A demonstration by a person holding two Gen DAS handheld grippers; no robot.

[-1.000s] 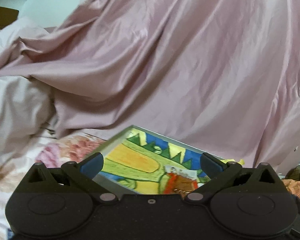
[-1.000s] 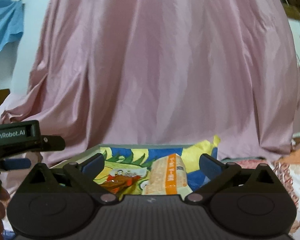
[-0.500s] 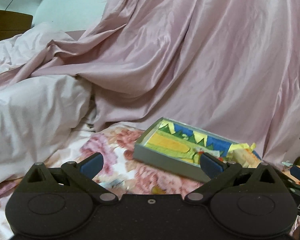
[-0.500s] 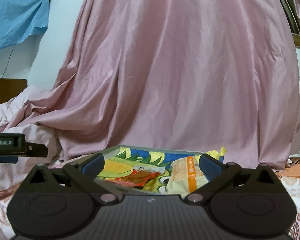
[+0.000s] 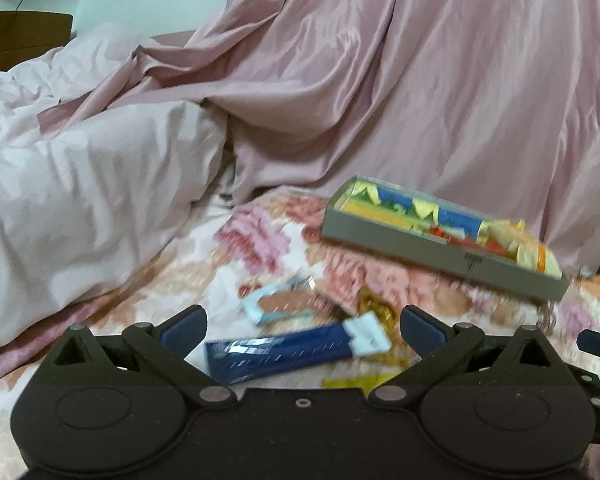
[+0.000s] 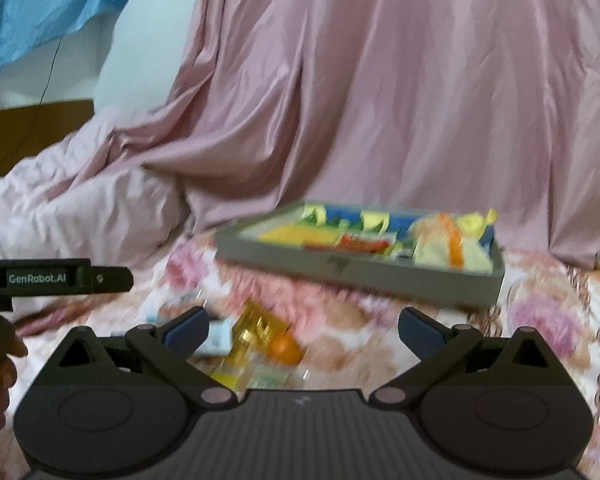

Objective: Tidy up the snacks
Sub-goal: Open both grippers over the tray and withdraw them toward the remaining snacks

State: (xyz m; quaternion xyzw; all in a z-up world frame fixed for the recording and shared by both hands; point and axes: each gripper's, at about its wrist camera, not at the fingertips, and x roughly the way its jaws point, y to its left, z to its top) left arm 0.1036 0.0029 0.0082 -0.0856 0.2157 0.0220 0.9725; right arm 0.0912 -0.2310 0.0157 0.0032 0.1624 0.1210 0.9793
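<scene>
I am looking over a bed covered by a floral sheet [image 5: 284, 248], with glossy pink satin fabric [image 5: 420, 80] draped behind and a matte, puffy pale quilt [image 5: 80, 184] at the left. Both my left gripper [image 5: 302, 330] and right gripper [image 6: 302, 328] are sitting with jaws spread wide, gripping nothing. A shallow grey rectangular tray [image 5: 440, 254] with a colourful printed lining is lying on the sheet, already carrying a crinkly yellow packet with an orange band [image 6: 452, 246]. My left camera is showing a long dark-blue foil wrapper [image 5: 284, 354] and a light-blue-edged packet [image 5: 280, 304] loose on the sheet; the right one, blurred, is showing gold-wrapped snacks [image 6: 256, 334] and "GenRobot.AI" on the other tool.
</scene>
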